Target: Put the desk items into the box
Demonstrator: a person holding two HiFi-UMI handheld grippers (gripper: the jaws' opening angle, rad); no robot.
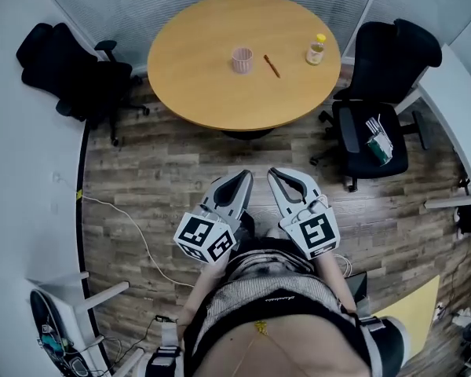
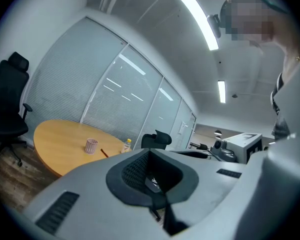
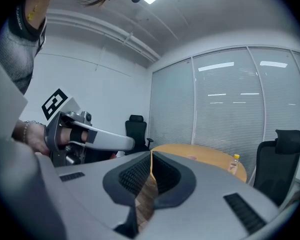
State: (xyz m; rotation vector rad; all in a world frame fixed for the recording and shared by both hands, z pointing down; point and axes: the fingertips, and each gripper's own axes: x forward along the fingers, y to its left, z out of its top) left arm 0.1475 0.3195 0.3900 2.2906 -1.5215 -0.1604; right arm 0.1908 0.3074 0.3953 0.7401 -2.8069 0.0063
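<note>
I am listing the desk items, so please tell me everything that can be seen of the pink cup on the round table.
The pink cup is small, round and open at the top, with a ribbed-looking wall; its material cannot be told. It stands upright near the middle of the round wooden table, which alone touches it. A brown pencil lies apart beside it, toward a yellow-capped bottle.

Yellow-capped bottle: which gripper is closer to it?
Right. The bottle stands at the table's right edge; the right gripper is short of the table on that side, the left gripper further left.
</note>
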